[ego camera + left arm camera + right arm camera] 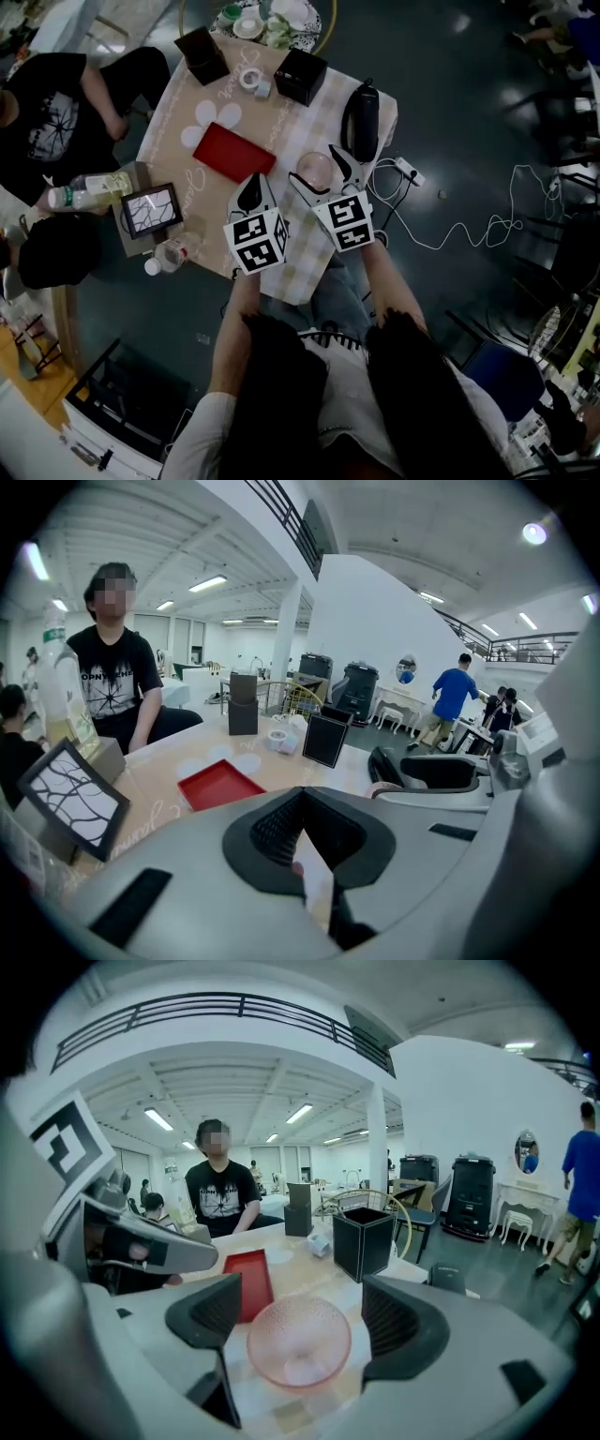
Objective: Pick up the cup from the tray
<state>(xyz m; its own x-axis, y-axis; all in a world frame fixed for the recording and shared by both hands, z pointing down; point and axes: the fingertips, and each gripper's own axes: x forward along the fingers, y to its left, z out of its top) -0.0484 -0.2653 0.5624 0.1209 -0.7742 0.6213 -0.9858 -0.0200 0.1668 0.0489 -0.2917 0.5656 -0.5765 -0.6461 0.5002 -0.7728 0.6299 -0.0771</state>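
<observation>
Table cloth (pixel 317 114) beige, part checked. Left gripper (pixel 305 847): jaws together, nothing between. Right gripper (pixel 298 1312): jaws wide apart, cup (pixel 300 1354) between them. Cup is round, pink dimpled glass, standing on cloth, off tray. Flat red rectangular tray (pixel 251 1283) just beyond. Matte black square box (pixel 364 1241) farther back.

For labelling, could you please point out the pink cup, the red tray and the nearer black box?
pink cup (pixel 298 1340), right gripper view, centre of its bowl.
red tray (pixel 234 152), head view, middle of its floor.
nearer black box (pixel 375 1246), right gripper view, its front wall.
</observation>
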